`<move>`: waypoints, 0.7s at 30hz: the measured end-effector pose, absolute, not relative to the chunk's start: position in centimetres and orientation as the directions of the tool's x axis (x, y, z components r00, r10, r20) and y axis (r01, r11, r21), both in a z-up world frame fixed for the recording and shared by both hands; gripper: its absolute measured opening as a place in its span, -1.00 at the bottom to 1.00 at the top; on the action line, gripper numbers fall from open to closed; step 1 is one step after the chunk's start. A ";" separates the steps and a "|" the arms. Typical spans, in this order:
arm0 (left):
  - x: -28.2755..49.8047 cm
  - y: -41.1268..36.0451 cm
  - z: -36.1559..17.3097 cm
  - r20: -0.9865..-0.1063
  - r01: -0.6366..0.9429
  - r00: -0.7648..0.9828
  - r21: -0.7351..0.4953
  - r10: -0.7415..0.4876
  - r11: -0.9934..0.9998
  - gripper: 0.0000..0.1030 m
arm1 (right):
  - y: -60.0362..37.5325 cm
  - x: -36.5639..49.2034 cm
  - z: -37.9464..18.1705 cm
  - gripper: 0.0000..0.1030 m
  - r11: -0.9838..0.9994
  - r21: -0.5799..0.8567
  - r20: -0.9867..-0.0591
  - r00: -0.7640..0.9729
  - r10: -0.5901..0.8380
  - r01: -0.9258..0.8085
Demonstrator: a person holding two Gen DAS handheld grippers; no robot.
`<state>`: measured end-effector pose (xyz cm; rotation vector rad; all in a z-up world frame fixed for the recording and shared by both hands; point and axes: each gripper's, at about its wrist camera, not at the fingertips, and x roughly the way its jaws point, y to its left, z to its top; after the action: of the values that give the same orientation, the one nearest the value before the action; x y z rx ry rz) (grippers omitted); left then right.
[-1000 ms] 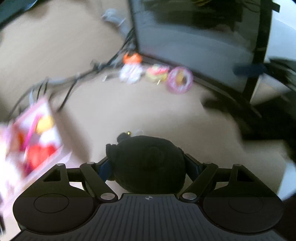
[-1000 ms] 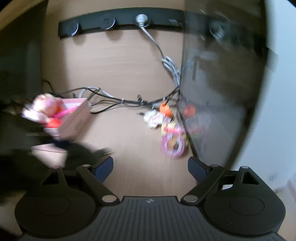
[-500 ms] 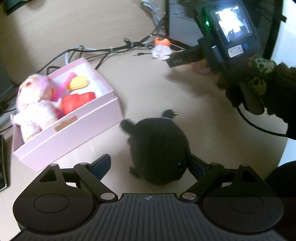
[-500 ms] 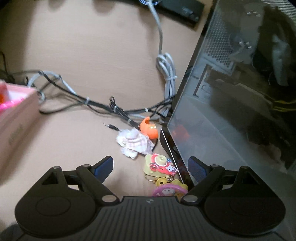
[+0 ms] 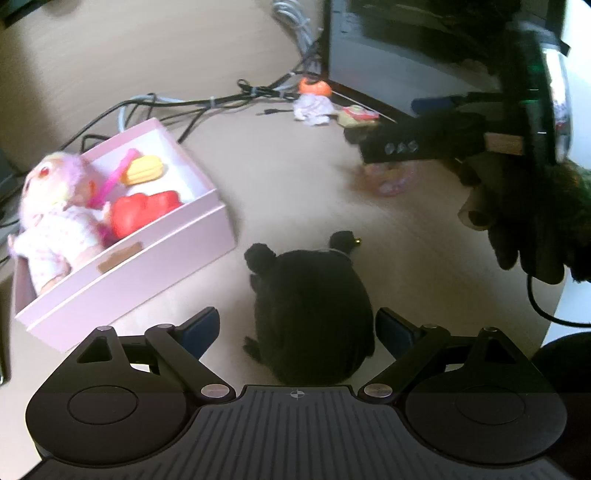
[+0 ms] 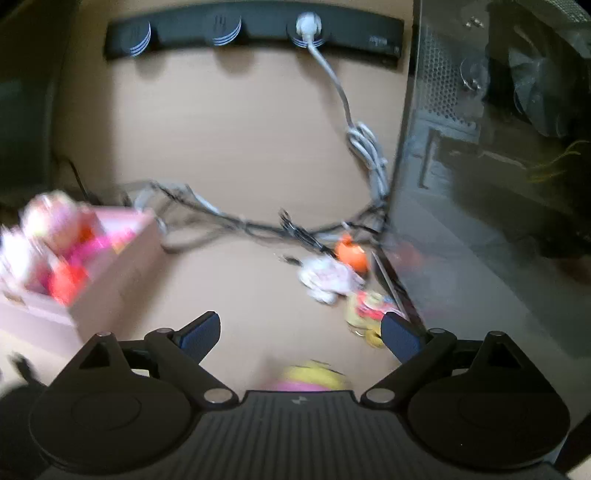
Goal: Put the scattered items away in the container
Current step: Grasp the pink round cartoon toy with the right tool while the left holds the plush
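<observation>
A black plush toy (image 5: 312,314) lies on the table between the fingers of my left gripper (image 5: 297,330). That gripper is open and its pads do not press the plush. Just to the left stands the pink box (image 5: 147,266), with a doll (image 5: 55,218), a red toy (image 5: 144,206) and a yellow toy (image 5: 142,171) inside. My right gripper (image 6: 301,332) hovers with its jaws opening, and a blurred pink and yellow ring (image 6: 310,374) lies low between them, untouched. Ahead of it lie an orange toy (image 6: 349,254), a white cloth toy (image 6: 328,278) and a yellow-pink toy (image 6: 365,310).
A dark computer case with a glass side (image 6: 480,184) stands at the right, right behind the small toys. Tangled cables (image 6: 258,225) run across the table to a black power strip (image 6: 251,33) at the back. A gloved hand (image 5: 535,229) holds the right gripper.
My left gripper has let go of the black plush, which now rests on the table beside the pink box. The right gripper has shifted, its jaws are wider and the box shows at its left.
</observation>
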<state>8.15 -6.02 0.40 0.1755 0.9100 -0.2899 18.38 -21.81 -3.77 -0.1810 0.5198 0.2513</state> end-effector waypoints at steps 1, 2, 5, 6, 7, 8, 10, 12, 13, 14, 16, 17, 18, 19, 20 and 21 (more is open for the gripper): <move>8.0 -6.3 0.5 -0.795 0.327 0.583 0.039 -0.169 0.944 0.85 | -22.1 18.7 -4.1 0.83 0.956 -0.088 -0.540 0.820 0.189 -0.278; 7.8 -6.4 0.6 -0.792 0.330 0.588 0.047 -0.166 0.943 0.86 | -22.6 18.8 -4.4 0.84 0.959 -0.056 -0.559 0.804 0.202 -0.280; 7.4 -6.4 0.7 -0.792 0.308 0.591 0.042 -0.156 0.950 0.86 | -23.5 18.9 -5.0 0.84 0.956 0.028 -0.592 0.766 0.251 -0.291; 7.4 -6.3 0.6 -0.794 0.300 0.588 0.038 -0.154 0.953 0.86 | -23.6 19.0 -5.1 0.84 0.950 0.064 -0.597 0.751 0.283 -0.307; 7.3 -6.2 0.6 -0.796 0.290 0.587 0.035 -0.149 0.956 0.86 | -23.6 19.1 -5.1 0.84 0.941 0.095 -0.597 0.739 0.314 -0.324; 7.2 -6.2 0.6 -0.796 0.283 0.587 0.036 -0.144 0.959 0.87 | -23.5 19.2 -5.2 0.84 0.933 0.118 -0.591 0.731 0.341 -0.340; 6.9 -6.3 0.8 -0.795 0.277 0.591 0.042 -0.136 0.960 0.87 | -22.9 19.6 -5.5 0.84 0.928 0.106 -0.599 0.722 0.346 -0.357; 6.6 -6.5 0.9 -0.794 0.274 0.594 0.047 -0.131 0.961 0.87 | -22.3 20.0 -6.0 0.72 0.927 0.084 -0.616 0.712 0.337 -0.366; 6.4 -6.5 1.0 -0.793 0.273 0.595 0.049 -0.129 0.961 0.87 | -22.2 20.1 -6.2 0.62 0.923 0.093 -0.625 0.700 0.345 -0.373; 6.2 -6.6 1.0 -0.793 0.270 0.596 0.049 -0.127 0.962 0.88 | -22.3 20.2 -6.3 0.35 0.919 0.105 -0.634 0.686 0.356 -0.379; 6.1 -6.6 1.0 -0.793 0.266 0.596 0.043 -0.129 0.963 0.88 | -22.5 20.3 -6.4 0.08 0.913 0.126 -0.644 0.668 0.373 -0.389; 6.1 -6.7 1.0 -0.792 0.266 0.596 0.037 -0.134 0.963 0.88 | -22.7 20.2 -6.3 0.08 0.911 0.128 -0.641 0.669 0.377 -0.391; 6.2 -6.8 0.9 -0.790 0.267 0.597 0.031 -0.140 0.963 0.88 | -22.9 19.8 -5.9 0.08 0.911 0.125 -0.636 0.673 0.378 -0.393; 6.3 -6.9 0.9 -0.788 0.269 0.598 0.026 -0.146 0.963 0.88 | -23.1 19.5 -5.6 0.08 0.912 0.118 -0.629 0.681 0.375 -0.393; 6.6 -7.0 0.7 -0.785 0.268 0.601 0.023 -0.148 0.963 0.88 | -23.3 19.1 -5.2 0.07 0.912 0.115 -0.621 0.688 0.374 -0.393; 6.8 -7.0 0.6 -0.784 0.264 0.603 0.025 -0.145 0.964 0.88 | -23.5 18.8 -4.8 0.07 0.913 0.112 -0.614 0.695 0.374 -0.393</move>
<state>6.84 -7.05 0.55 0.1438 0.8929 -0.2375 18.76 -23.53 -4.83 -0.0285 0.6785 0.4278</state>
